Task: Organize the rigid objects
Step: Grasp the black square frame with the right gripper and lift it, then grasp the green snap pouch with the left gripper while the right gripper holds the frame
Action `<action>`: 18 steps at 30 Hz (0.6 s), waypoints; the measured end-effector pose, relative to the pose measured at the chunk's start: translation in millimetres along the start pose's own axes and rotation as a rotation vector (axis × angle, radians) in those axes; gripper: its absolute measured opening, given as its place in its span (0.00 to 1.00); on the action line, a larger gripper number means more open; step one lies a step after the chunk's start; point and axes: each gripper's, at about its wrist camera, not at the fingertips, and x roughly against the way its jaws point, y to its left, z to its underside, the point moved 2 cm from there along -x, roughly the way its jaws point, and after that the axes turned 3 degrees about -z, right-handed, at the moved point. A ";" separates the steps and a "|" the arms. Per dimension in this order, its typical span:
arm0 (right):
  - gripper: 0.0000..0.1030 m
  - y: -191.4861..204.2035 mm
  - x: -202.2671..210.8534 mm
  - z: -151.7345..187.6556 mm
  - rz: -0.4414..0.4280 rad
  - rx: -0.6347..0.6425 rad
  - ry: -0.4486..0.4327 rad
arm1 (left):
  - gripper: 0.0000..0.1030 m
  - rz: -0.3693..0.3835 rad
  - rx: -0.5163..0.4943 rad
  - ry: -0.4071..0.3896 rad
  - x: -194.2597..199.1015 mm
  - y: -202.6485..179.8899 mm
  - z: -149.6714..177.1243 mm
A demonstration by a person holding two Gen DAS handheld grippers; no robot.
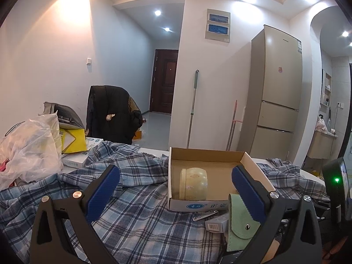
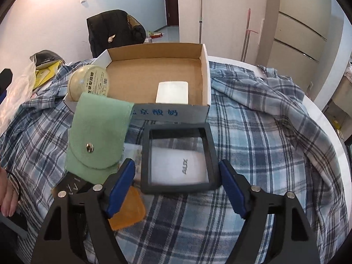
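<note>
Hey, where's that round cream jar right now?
The cream jar lies on its side in the cardboard box, at its near left corner, just beyond the green snap pouch in the right wrist view.

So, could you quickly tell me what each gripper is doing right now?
Left gripper: open, holding nothing, facing the box.
Right gripper: open, holding nothing; the black frame lies between its fingers, not pressed.

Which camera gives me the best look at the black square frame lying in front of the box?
The right wrist view. The black square frame lies flat on the plaid cloth, whole and unblocked, between the open fingers of the right gripper. The left wrist view does not show it.
</note>
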 end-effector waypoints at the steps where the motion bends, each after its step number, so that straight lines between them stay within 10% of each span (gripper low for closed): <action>1: 0.75 0.8 -1.2 -2.6 0.008 0.005 -0.005 | 1.00 0.000 -0.001 0.000 0.0 0.0 0.0; 18: 0.68 -26.0 26.6 -0.8 0.024 -0.053 -0.062 | 1.00 0.034 -0.110 0.056 -3.8 -23.7 2.4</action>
